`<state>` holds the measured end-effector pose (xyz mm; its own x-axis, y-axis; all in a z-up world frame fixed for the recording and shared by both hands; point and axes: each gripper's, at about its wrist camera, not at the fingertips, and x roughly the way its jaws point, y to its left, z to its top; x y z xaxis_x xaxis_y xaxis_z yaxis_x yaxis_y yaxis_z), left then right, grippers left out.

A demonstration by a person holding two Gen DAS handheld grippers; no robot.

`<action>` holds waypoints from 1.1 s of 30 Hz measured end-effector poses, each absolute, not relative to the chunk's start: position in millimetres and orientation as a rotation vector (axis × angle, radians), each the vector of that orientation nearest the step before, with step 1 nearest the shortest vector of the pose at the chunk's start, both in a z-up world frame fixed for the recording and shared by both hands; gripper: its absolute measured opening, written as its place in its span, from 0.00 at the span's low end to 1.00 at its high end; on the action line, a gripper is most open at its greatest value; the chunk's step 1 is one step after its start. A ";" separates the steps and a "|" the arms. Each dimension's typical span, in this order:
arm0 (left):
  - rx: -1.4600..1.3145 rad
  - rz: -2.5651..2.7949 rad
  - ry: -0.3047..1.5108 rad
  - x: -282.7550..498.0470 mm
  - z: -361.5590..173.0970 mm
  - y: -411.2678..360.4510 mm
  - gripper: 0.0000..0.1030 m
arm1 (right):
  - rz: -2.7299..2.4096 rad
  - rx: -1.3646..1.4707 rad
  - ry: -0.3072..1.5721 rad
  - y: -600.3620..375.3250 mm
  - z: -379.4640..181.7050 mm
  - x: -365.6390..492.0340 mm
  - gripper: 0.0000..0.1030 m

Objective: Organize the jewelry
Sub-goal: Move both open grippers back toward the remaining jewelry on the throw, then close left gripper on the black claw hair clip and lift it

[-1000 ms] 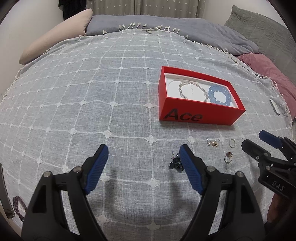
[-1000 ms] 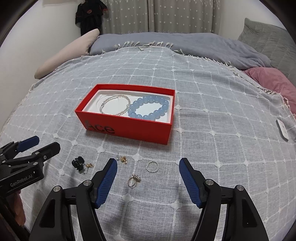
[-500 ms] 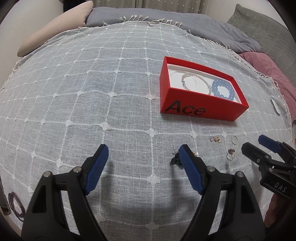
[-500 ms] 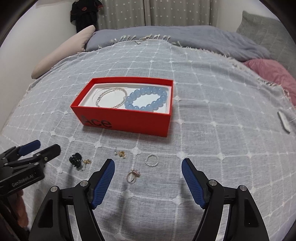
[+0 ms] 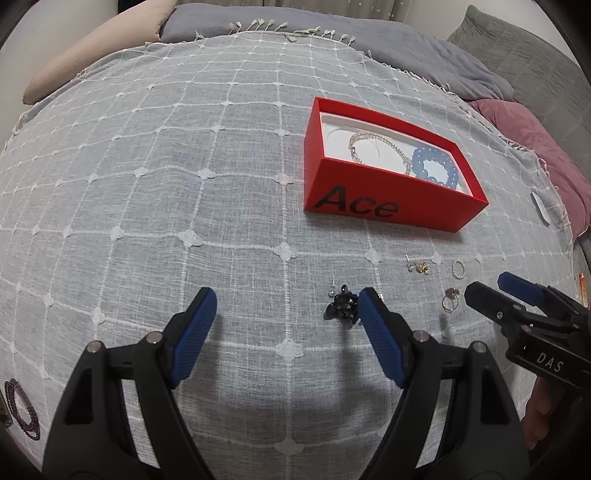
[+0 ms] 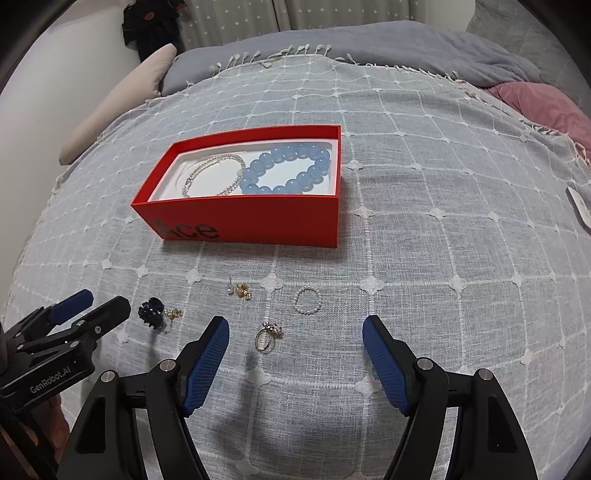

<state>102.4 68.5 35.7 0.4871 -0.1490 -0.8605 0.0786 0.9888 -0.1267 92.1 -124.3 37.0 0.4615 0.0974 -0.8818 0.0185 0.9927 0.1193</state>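
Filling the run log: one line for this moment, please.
left gripper: open, empty | right gripper: open above gold ring | red box: blue bead bracelet, pearl bracelet

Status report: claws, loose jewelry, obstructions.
Left claw, right claw open, empty. Gold ring between right claw's fingers, on the grey bedspread. Red cardboard box unobstructed.

You are in a home bedroom: a bed (image 6: 406,184) with a checked throw, pillows (image 6: 110,110) at the far end, curtains (image 6: 332,14) behind.
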 end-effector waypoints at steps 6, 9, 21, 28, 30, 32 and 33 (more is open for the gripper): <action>-0.095 -0.134 1.065 104.1 32.7 71.0 0.77 | 0.047 0.124 1.100 -124.2 35.4 93.1 0.74; -0.097 -0.135 1.069 103.9 31.4 70.7 0.77 | 0.039 0.130 1.108 -126.0 33.6 93.5 0.74; -0.160 -0.125 1.093 110.6 26.0 85.0 0.59 | 0.017 0.168 1.104 -136.4 33.8 95.9 0.70; -0.201 -0.215 1.113 110.1 22.3 77.2 0.56 | 0.031 0.257 1.118 -150.5 32.9 98.7 0.57; -0.205 -0.231 1.115 110.5 22.1 73.5 0.56 | 0.028 0.271 1.120 -153.0 32.4 99.0 0.57; -0.196 -0.242 1.117 111.6 21.0 70.2 0.56 | 0.022 0.271 1.119 -153.7 32.6 98.8 0.57; -0.195 -0.243 1.117 112.3 20.8 69.9 0.56 | 0.022 0.271 1.120 -153.4 32.6 98.6 0.57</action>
